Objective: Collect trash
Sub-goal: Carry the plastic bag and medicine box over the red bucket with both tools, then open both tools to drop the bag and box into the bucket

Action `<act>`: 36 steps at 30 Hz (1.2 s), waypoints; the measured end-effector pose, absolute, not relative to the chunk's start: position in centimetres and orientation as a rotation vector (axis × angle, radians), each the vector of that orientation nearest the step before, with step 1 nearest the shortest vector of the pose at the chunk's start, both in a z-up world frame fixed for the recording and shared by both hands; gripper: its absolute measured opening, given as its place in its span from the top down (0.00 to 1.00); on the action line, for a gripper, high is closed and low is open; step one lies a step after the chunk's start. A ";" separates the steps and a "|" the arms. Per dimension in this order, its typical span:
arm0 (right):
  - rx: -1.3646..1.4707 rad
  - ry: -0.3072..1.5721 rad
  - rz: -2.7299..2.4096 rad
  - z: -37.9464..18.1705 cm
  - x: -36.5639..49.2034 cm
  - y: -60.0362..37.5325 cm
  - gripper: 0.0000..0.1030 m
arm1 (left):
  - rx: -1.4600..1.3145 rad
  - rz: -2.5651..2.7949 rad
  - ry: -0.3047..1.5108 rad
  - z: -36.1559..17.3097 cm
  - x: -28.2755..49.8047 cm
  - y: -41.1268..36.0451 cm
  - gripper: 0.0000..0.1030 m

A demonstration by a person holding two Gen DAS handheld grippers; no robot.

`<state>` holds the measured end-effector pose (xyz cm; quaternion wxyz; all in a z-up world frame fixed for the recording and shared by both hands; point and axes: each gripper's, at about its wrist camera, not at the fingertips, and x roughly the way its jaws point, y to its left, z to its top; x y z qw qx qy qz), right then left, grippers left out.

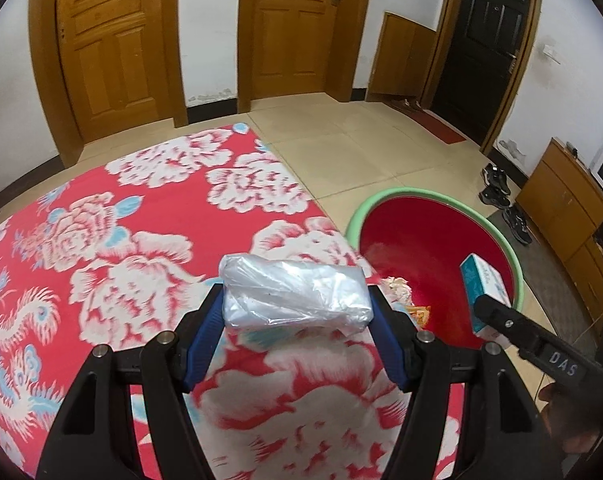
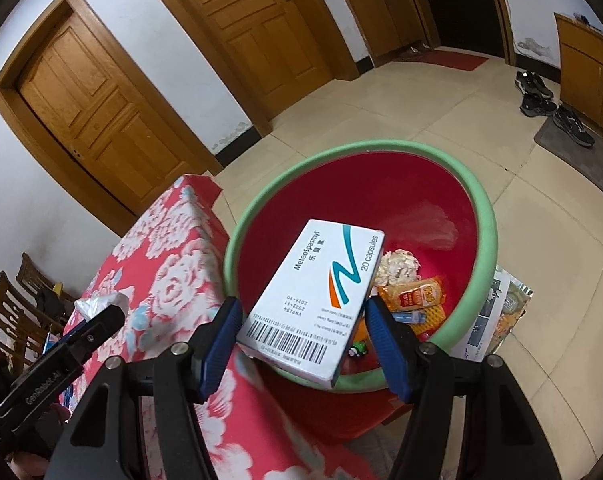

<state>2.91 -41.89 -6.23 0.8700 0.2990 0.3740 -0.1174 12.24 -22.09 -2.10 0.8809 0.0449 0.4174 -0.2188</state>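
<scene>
Left tongs (image 1: 297, 304): mine, clamped on a clear plastic bundle (image 1: 295, 294), blue pads pressing its two ends; the bundle sits crosswise between them, held above the counter.
Plastic bundle: crinkled, silvery-clear wrap, folded into a rough block; contents cannot be made out.
Right tongs (image 2: 303, 320): mine, closed on a white medicine box (image 2: 313, 300); pads grip its long sides near the barcode end.
Medicine box: tilted, printed face up, reads "20 capsules", teal and orange swoosh; it hangs over the near rim of the basin. In the left wrist view the same box (image 1: 486, 294) shows at the right, over the basin's edge.
Basin (image 2: 483, 216): red inside, pale green rim, standing on the floor just beside the counter's edge.
In the basin: a crumpled tissue wad (image 2: 399, 266), an orange snack wrapper (image 2: 417, 294), a small blue-capped item (image 2: 409, 316) partly hidden behind my right pad.
Counter (image 1: 141, 240): covered with a red cloth, white and blue flower print.
Under the basin's far side: printed paper sheets (image 2: 497, 316) on the floor tiles.
Room: two brown wooden doors (image 1: 113, 40) behind the counter, dark shoes (image 2: 541, 96) by a low cabinet.
</scene>
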 end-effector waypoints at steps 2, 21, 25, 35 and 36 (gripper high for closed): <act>0.630 0.788 -0.252 -6.7 3.0 -42.4 0.35 | 0.100 -0.468 0.872 -2.2 12.3 -22.8 0.33; 0.670 0.743 -0.306 -6.7 1.6 -45.5 0.35 | 0.158 -0.577 0.883 -3.9 12.7 -28.4 0.33; 0.689 0.732 -0.322 -6.7 0.9 -46.2 0.34 | 0.165 -0.615 0.880 -4.2 12.6 -29.7 0.33; 0.716 0.720 -0.373 -7.1 -0.4 -47.9 0.32 | 0.167 -0.657 0.881 -4.5 12.1 -31.4 0.30; 0.716 0.719 -0.374 -7.1 -0.5 -48.0 0.32 | 0.168 -0.657 0.876 -4.5 12.0 -31.4 0.30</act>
